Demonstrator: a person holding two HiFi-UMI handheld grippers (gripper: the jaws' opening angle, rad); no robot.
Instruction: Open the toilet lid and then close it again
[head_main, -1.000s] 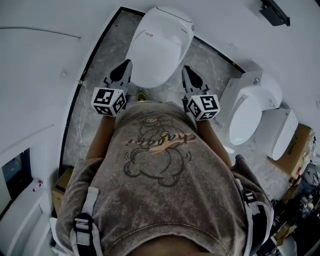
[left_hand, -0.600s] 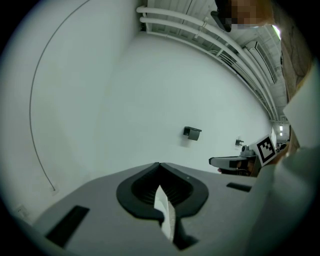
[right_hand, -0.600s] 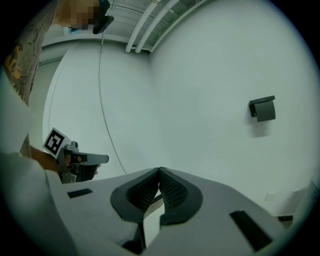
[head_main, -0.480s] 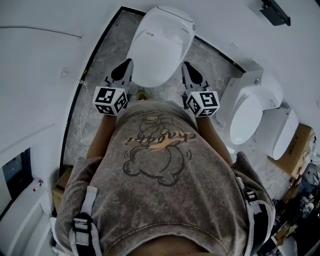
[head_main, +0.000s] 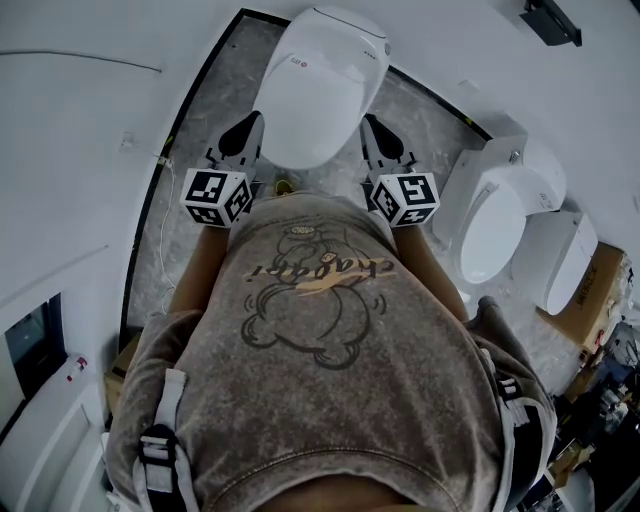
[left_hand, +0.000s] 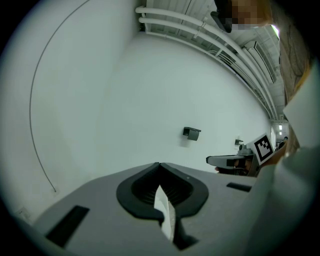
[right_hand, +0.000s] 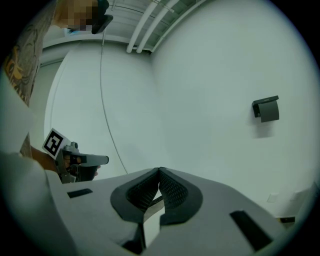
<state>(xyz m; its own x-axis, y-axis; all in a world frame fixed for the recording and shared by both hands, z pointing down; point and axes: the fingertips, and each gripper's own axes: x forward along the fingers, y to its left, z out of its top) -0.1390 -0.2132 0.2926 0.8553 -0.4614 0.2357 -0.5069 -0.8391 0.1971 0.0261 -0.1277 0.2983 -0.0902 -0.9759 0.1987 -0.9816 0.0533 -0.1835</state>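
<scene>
A white toilet stands at the top middle of the head view, its lid (head_main: 320, 95) down and closed. My left gripper (head_main: 254, 122) hangs beside the bowl's left front, and my right gripper (head_main: 368, 122) beside its right front. Neither touches the lid. The left gripper view shows its jaws (left_hand: 159, 165) shut with nothing between them, pointing at a bare white wall. There the right gripper (left_hand: 235, 161) shows off to the right. In the right gripper view the jaws (right_hand: 159, 170) are also shut and empty, with the left gripper (right_hand: 75, 160) at the left.
Two more white toilets stand at the right, one with an open bowl (head_main: 495, 225), one with its lid down (head_main: 565, 260). White walls close in the grey marbled floor (head_main: 200, 150). A black holder (right_hand: 266, 109) hangs on the wall. Boxes and clutter (head_main: 600, 300) lie far right.
Both grippers stay shut beside the toilet's front. The whole picture has shifted a little, the right gripper slightly nearer the bowl.
</scene>
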